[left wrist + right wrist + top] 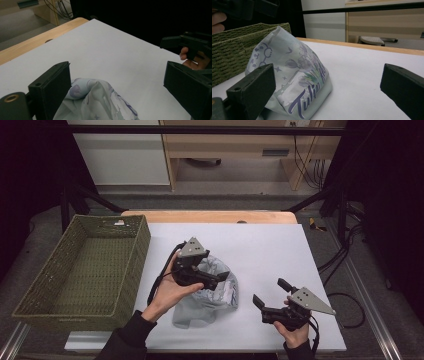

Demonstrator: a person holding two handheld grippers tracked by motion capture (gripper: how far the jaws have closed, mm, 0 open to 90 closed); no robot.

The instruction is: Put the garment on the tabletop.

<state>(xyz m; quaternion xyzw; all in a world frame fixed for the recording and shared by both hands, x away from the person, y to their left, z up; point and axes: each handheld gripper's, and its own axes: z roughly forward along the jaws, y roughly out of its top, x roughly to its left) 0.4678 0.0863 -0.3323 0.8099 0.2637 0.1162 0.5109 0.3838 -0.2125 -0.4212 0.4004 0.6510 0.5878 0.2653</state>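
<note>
Overhead: white table (260,245) (wood edge) | grey floor (235,172) | both grippers' jaws apart

A white tabletop (260,245) lies mostly bare. Its far half and right side are open, leaving wide room to pass. A soft printed pouch (212,292) sits near the middle toward the near edge, the one obstacle on the sheet. The left gripper (220,277) hangs just above it, jaws spread wide. A tall woven green basket (85,265) walls off the left edge, its inside open from above. The right gripper (270,295), jaws apart, stands right of the pouch, with bare sheet between them.
</note>
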